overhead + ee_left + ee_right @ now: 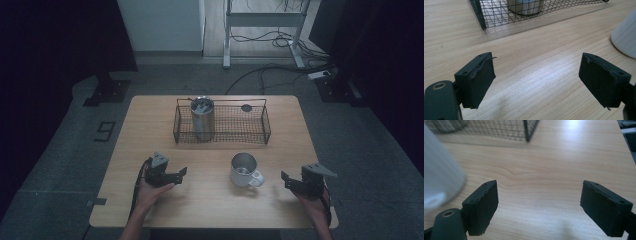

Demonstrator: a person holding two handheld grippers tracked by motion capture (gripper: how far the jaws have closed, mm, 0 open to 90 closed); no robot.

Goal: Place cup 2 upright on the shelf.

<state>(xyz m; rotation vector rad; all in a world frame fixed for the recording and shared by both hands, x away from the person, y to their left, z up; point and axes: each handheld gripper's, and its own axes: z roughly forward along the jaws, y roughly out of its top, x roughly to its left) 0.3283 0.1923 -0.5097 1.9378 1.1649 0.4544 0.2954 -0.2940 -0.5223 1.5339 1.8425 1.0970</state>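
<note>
A white mug (pixel 244 170) stands upright on the wooden table (pixel 210 200), handle toward the front right. My left gripper (pixel 182 172) rests low to the mug's left, jaws apart over bare wood (pixel 536 80); the mug's side (pixel 626 37) shows at the right edge of the left gripper view. To the right of the mug, my right gripper (pixel 285 177) is held just above the table, open with nothing between its pads (pixel 539 205). The mug (pixel 439 175) is blurred at the left of the right gripper view.
A black wire basket (pixel 222 122) sits at the table's far side. A steel tumbler (pixel 202 117) stands in its left part and a small dark round thing (pixel 246 107) lies at its back right. Bare wood lies between basket and mug.
</note>
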